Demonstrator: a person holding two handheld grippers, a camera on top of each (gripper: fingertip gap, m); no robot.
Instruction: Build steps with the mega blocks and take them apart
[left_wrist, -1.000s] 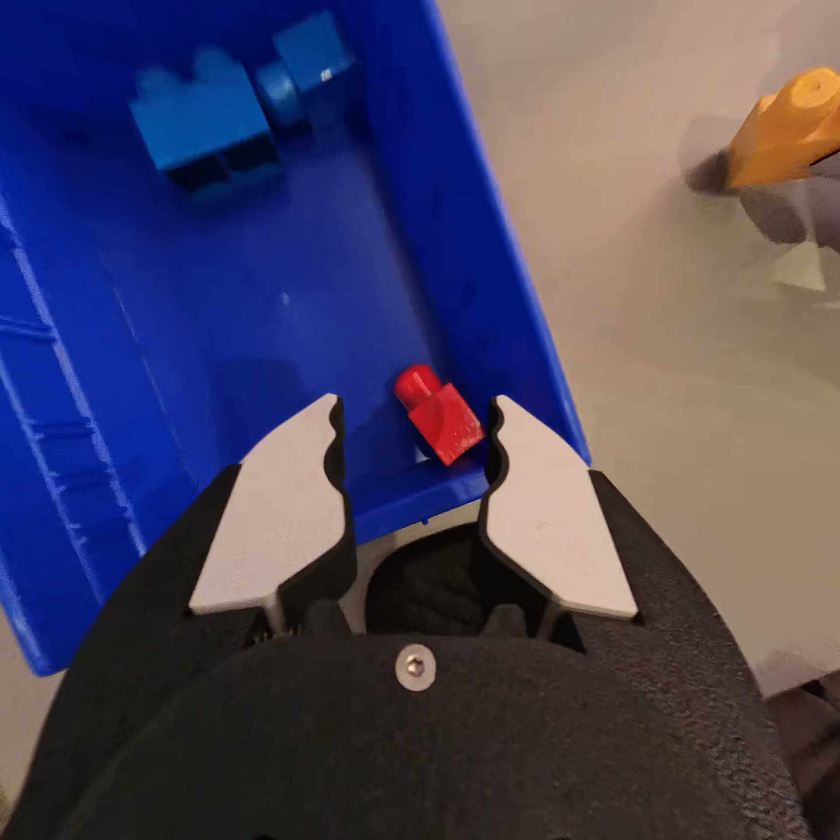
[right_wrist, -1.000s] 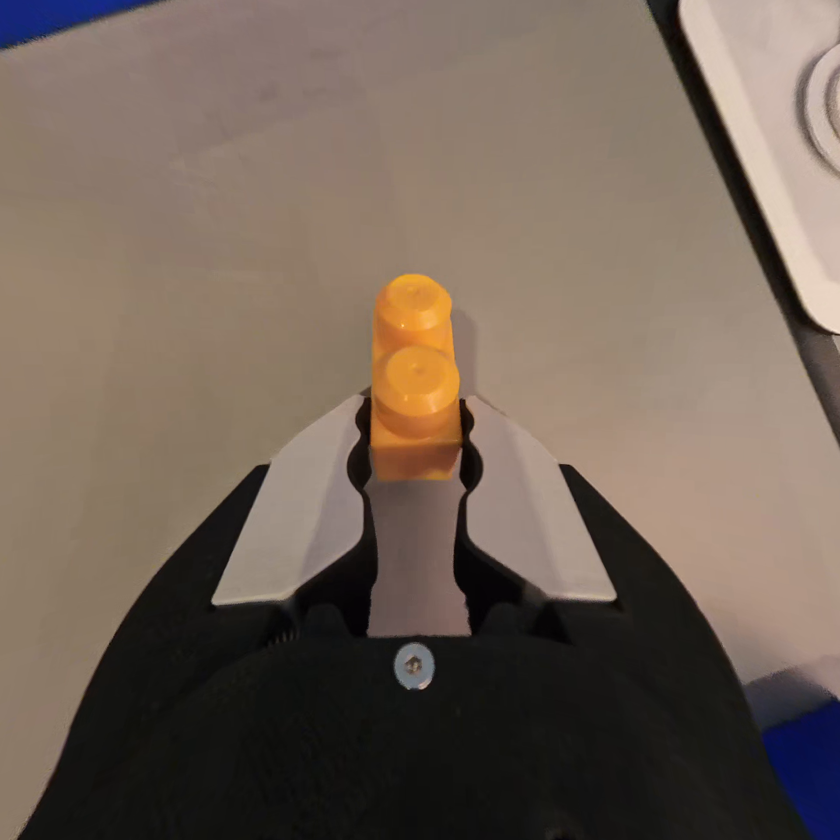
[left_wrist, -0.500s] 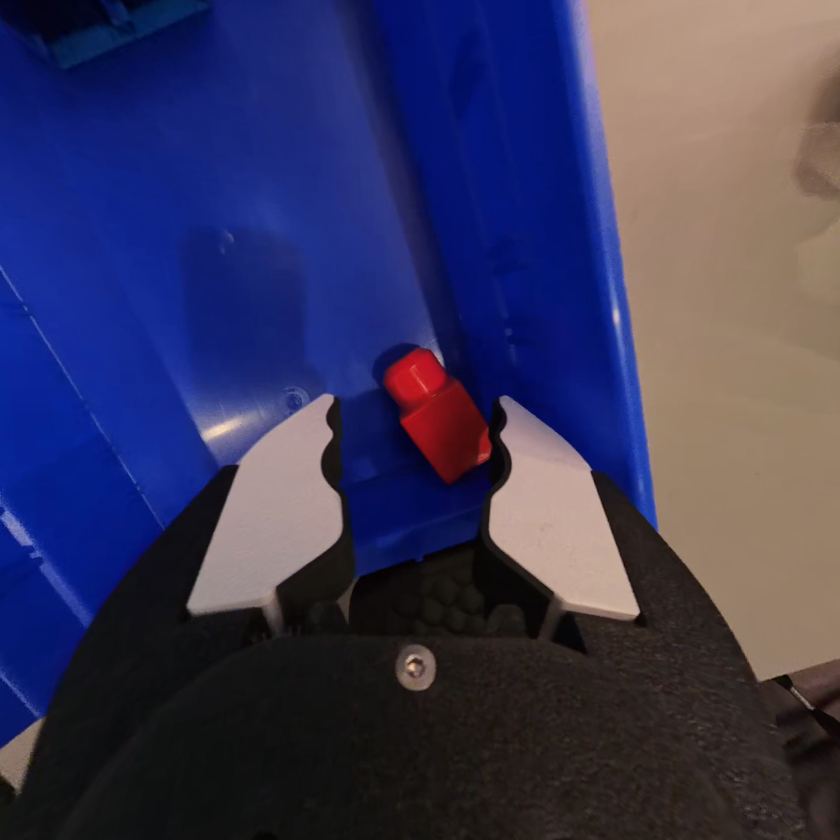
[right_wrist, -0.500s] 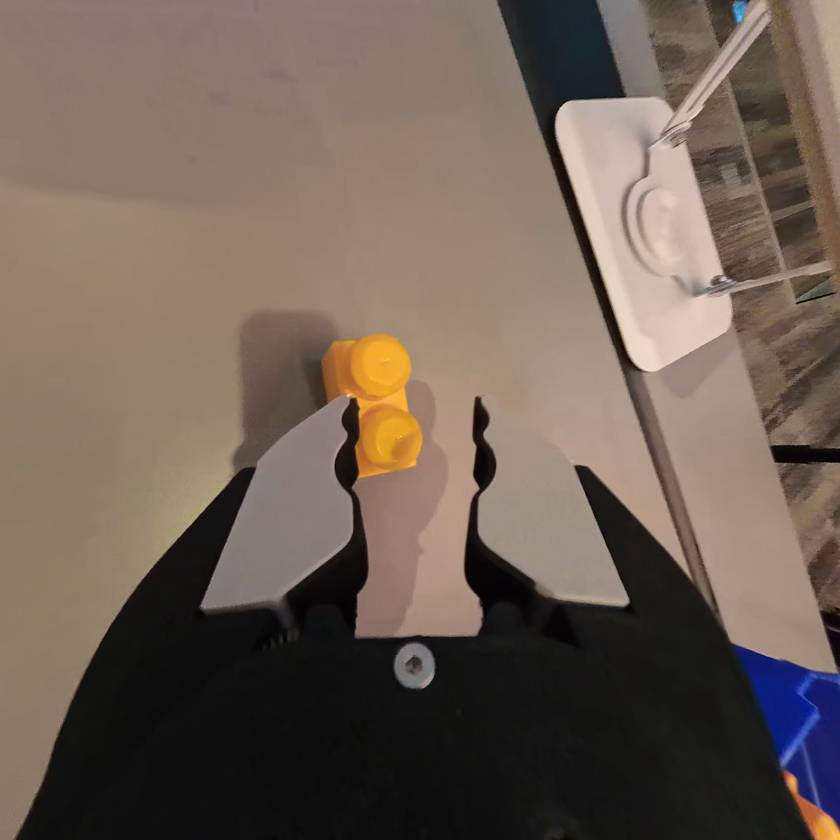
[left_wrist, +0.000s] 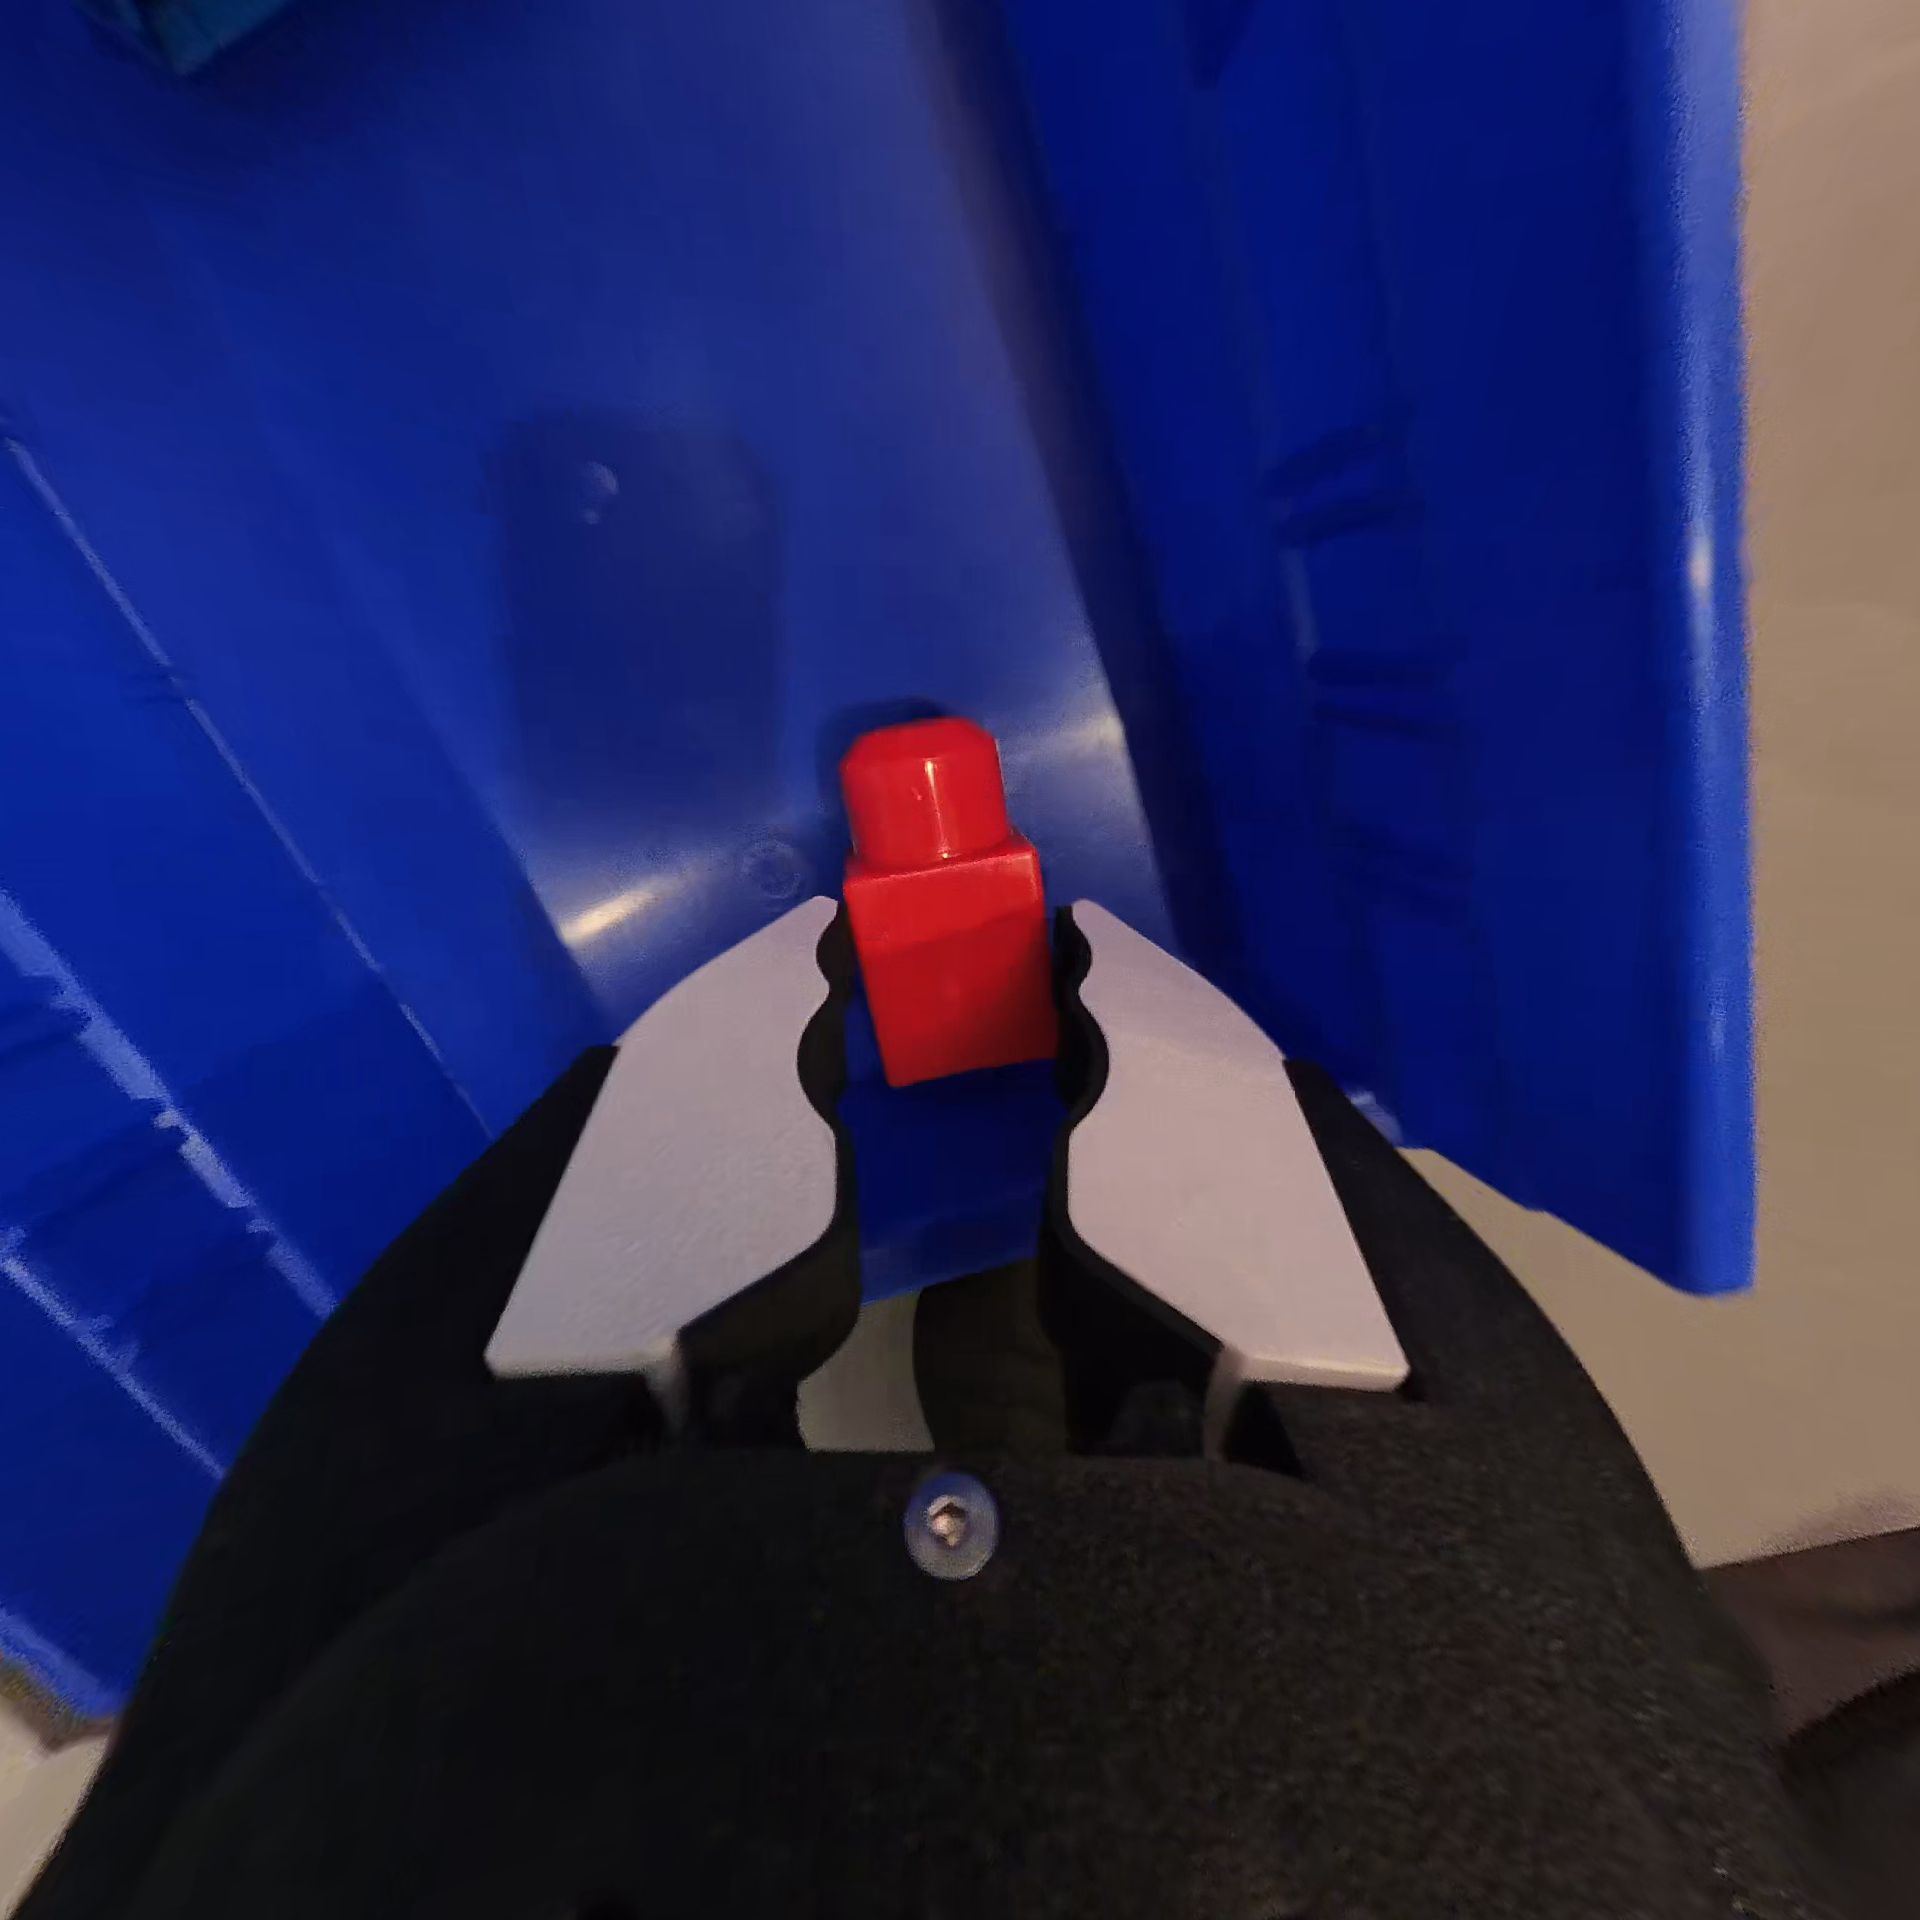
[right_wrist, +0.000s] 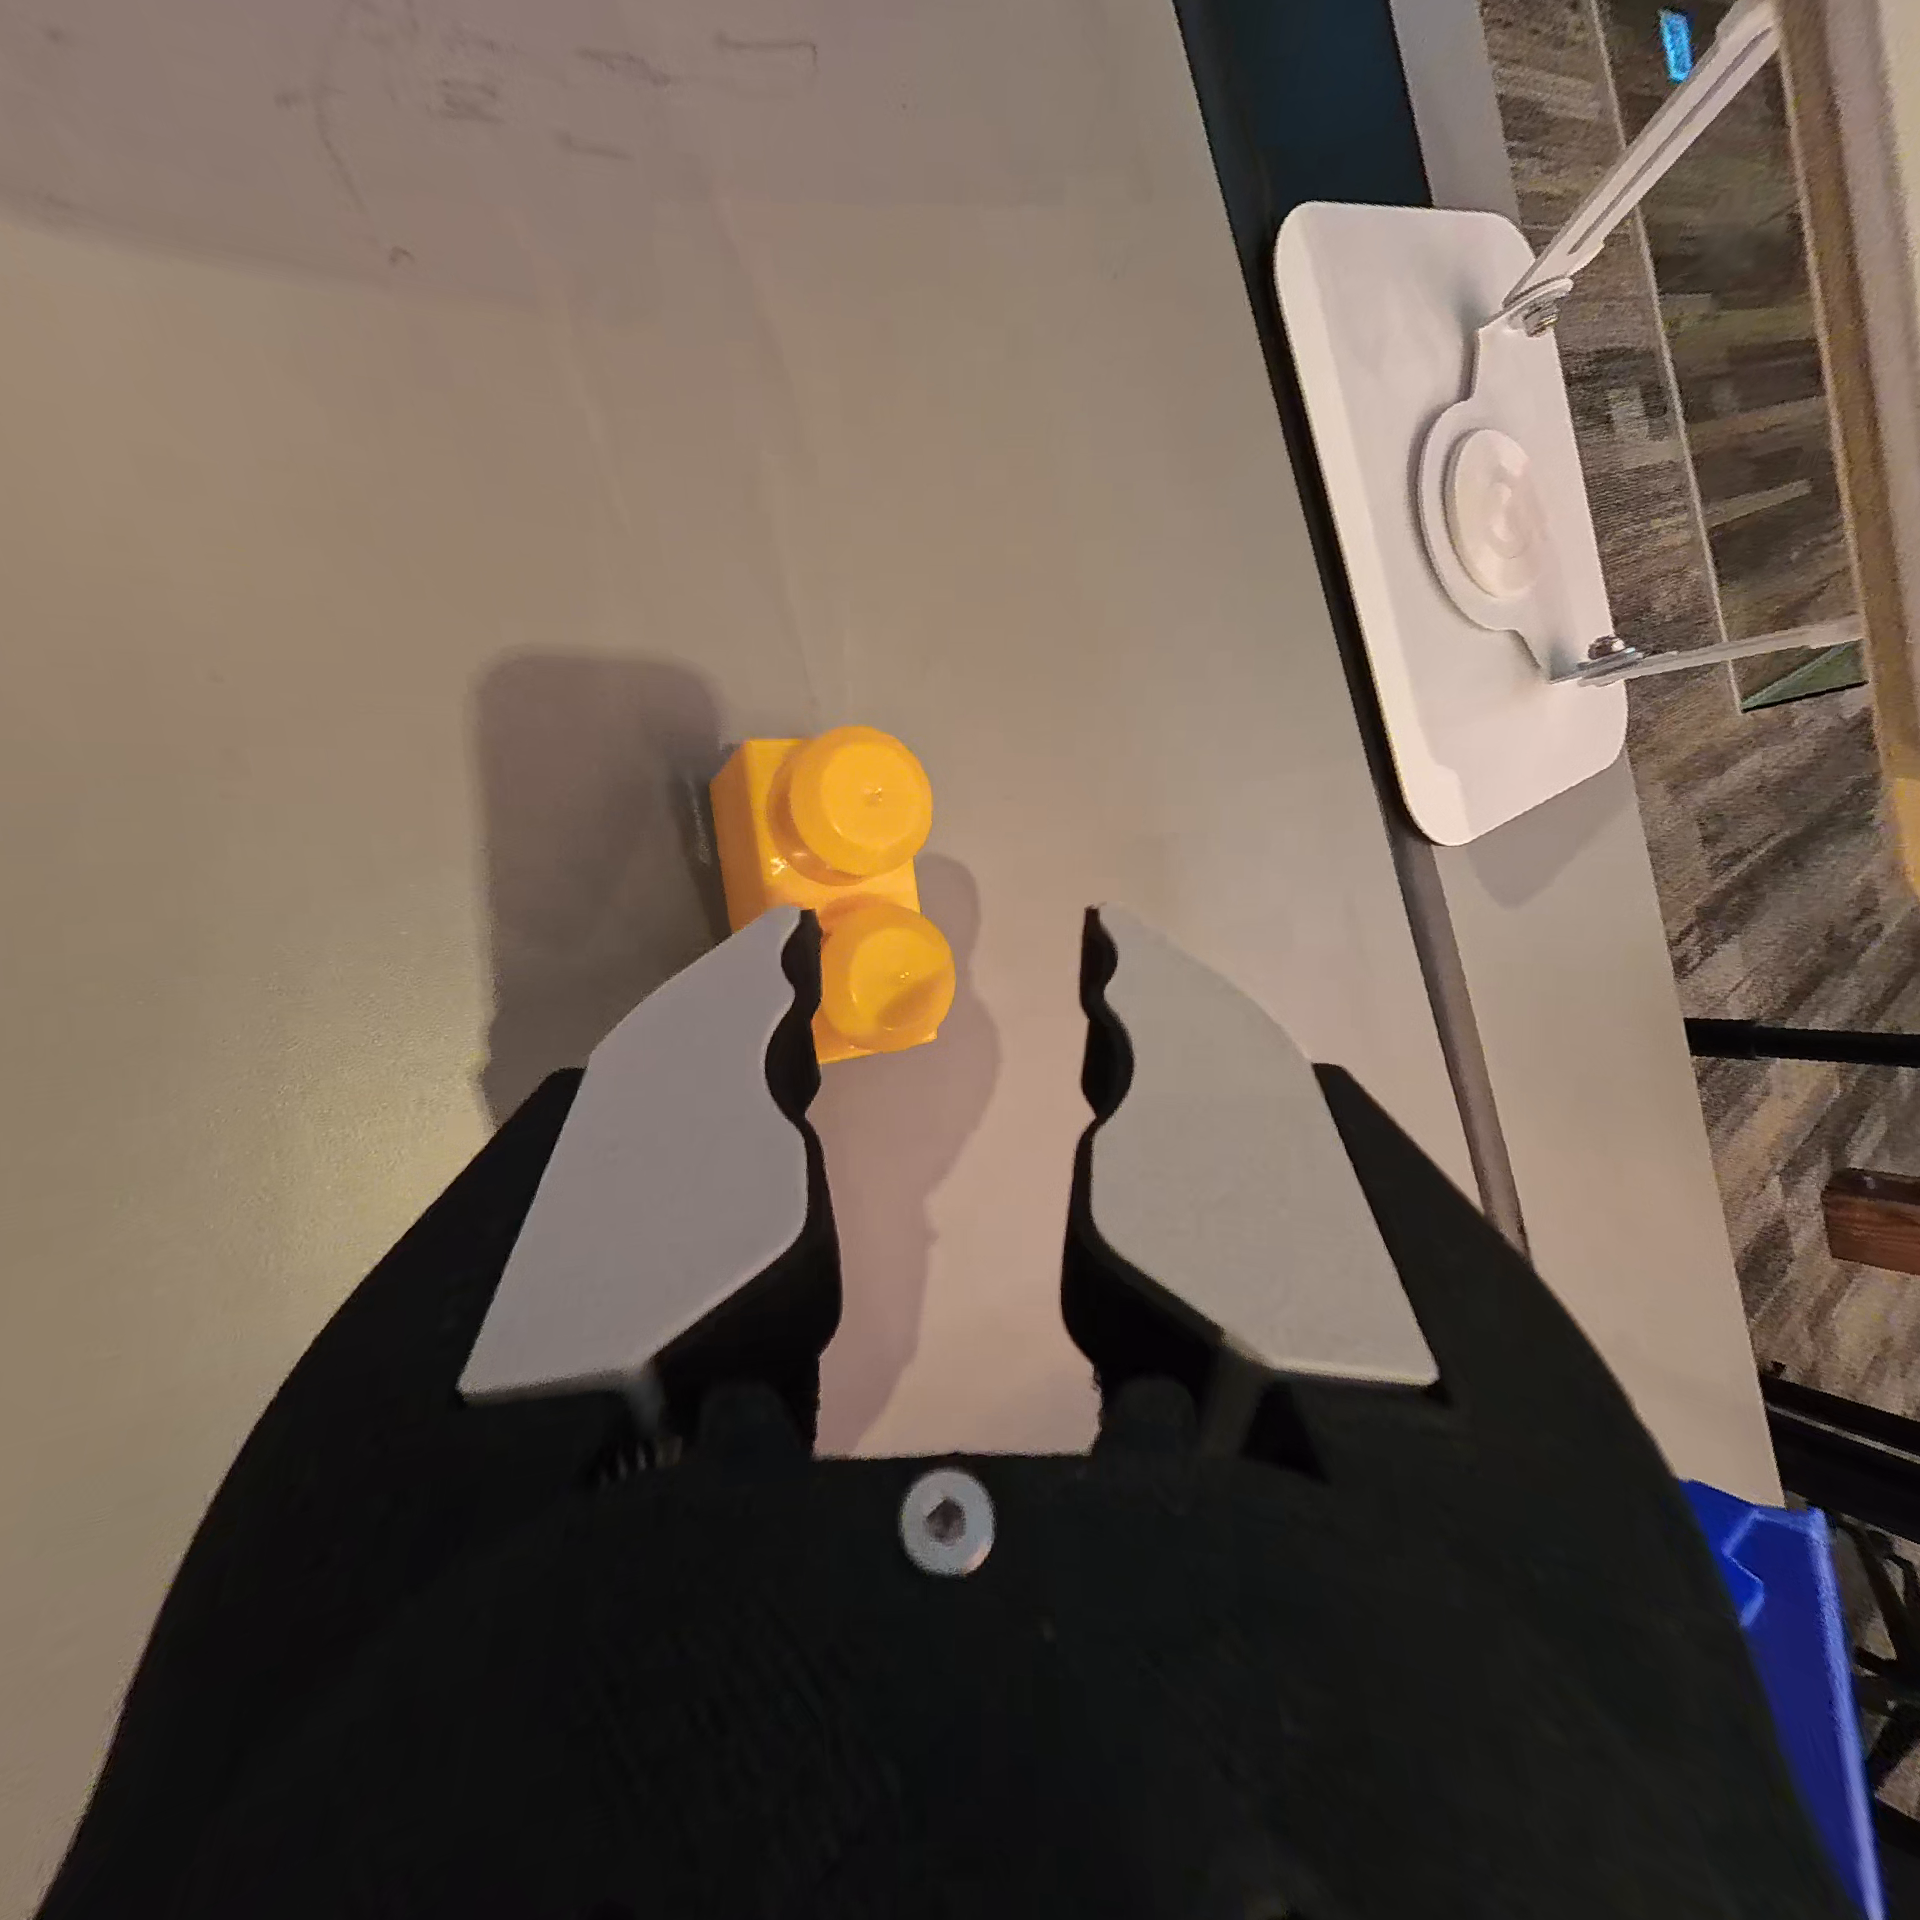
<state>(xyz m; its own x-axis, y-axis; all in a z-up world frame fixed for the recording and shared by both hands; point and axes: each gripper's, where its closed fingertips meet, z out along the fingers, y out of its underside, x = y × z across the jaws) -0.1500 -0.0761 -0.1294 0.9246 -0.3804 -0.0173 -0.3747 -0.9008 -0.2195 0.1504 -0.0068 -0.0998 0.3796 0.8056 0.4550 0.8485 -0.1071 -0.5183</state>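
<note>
1. Left gripper (left_wrist: 948, 925) clamped on the red block (left_wrist: 951, 977): both fingers pressed against its square body, single stud pointing to 12 o'clock, long axis in line with the fingers.
2. Red block low inside the blue bin (left_wrist: 1455, 520), close to the bin wall rising at 1 o'clock; whether its base touches the bin floor cannot be told.
3. Only one other piece visible in the bin, a blue sliver at the 11 o'clock corner of the left wrist view, too cropped to identify.
4. Right gripper (right_wrist: 940, 920) spread wide, holding nothing.
5. Orange block (right_wrist: 831, 894) upright on the grey table (right_wrist: 312, 416), two studs up, long axis toward 12 o'clock, offset to the 11 o'clock side of the gap and partly hidden behind the left fingertip; contact uncertain.
6. Likely next: lift the red block clear of the wall, carry toward the orange one. Nearer to the orange block: the right gripper.
</note>
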